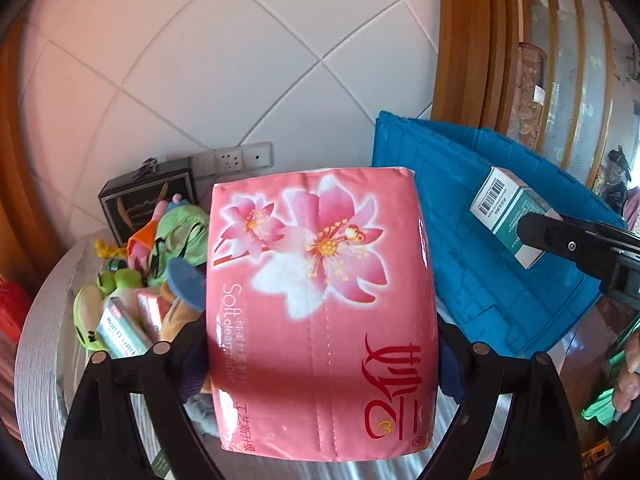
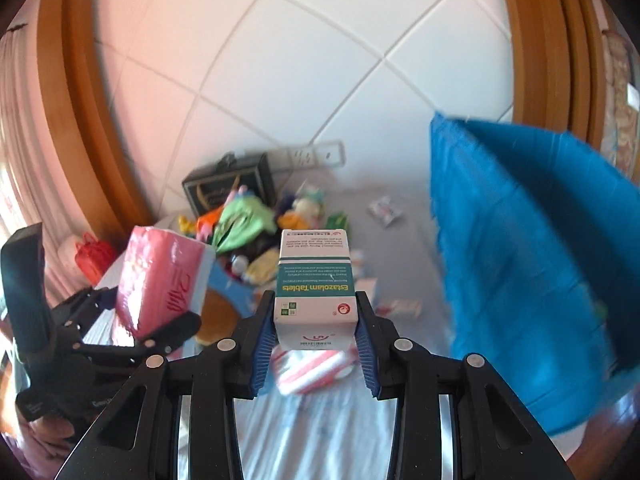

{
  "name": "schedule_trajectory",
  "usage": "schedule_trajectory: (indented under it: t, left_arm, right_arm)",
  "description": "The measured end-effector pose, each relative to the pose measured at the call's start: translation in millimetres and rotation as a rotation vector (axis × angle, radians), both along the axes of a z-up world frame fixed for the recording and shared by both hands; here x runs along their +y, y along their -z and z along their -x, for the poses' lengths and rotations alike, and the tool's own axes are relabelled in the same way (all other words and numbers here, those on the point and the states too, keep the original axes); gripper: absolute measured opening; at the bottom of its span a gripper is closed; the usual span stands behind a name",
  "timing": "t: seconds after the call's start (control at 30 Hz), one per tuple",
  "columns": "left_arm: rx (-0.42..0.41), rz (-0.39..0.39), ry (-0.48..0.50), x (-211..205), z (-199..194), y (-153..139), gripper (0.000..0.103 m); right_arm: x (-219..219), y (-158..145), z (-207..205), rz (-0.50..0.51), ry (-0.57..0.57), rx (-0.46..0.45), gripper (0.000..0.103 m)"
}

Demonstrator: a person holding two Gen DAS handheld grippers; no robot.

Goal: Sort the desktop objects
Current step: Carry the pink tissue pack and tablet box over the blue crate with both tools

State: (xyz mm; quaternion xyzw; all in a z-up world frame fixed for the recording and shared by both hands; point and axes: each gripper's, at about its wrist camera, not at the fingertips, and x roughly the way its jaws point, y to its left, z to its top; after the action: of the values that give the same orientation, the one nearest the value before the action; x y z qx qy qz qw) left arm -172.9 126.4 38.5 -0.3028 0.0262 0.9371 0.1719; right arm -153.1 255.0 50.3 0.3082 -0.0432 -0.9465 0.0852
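Clearly, from the left wrist, the left gripper [image 1: 320, 360] clamps the pink tissue pack [image 1: 320, 308] widthwise, lifted off the table [image 1: 36, 360], with the blue bin [image 1: 480, 248] at two o'clock, presumably its destination. From the right wrist, the right gripper [image 2: 316, 340] pinches the tablet box [image 2: 314, 280] narrowly; the bin stands at three o'clock.

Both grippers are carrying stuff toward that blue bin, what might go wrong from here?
1. The soft pink plastic-wrapped tissue pack fills the left gripper; its slick wrap may slip.
2. The right gripper pinches the white-and-teal cardboard medicine box only at its near end, so it may pivot out.
3. Both loads approach the blue plastic bin together and may collide.
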Motion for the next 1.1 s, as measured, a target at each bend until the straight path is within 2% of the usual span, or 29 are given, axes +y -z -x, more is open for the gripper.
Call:
schedule_trajectory:
  t: [0.2,0.3,0.4,0.5,0.63,0.73,0.87,0.97,1.1]
  left_arm:
    - [0.087,-0.034,0.051,93.3,0.6,-43.6,0.090]
    - [0.107,-0.051,0.085,141.0,3.4,-64.2,0.090]
    - [0.091,-0.069,0.126,185.4,12.0,-84.3,0.090]
    - [0.046,-0.059,0.161,233.3,24.7,-96.7,0.090]
    - [-0.056,-0.050,0.202,288.8,47.6,-98.2,0.090]
    - [-0.106,0.005,0.223,330.6,62.1,-88.8,0.090]
    - [-0.221,0.077,0.248,374.2,86.3,-73.2,0.090]
    - [-0.296,0.121,0.249,399.8,107.2,-62.1,0.090]
    - [-0.357,0.180,0.218,418.0,134.2,-43.5,0.090]
  right_arm:
    - [88.6,-41.1,-3.4,-0.031,0.058,0.134,0.036]
    - [136.5,-49.7,2.3,-0.056,0.107,0.159,0.036]
    - [182.5,-53.3,14.0,-0.079,0.154,0.153,0.036]
    - [226.3,-52.4,28.5,-0.098,0.202,0.122,0.036]
    - [275.5,-40.7,39.3,-0.124,0.271,0.068,0.036]
    - [303.0,-28.0,45.0,-0.136,0.318,0.026,0.036]
    - [330.5,-19.7,45.4,-0.129,0.347,-0.017,0.036]
    - [344.3,-23.0,54.2,-0.132,0.344,-0.045,0.036]
    - [368.3,-27.3,85.6,-0.130,0.317,-0.135,0.036]
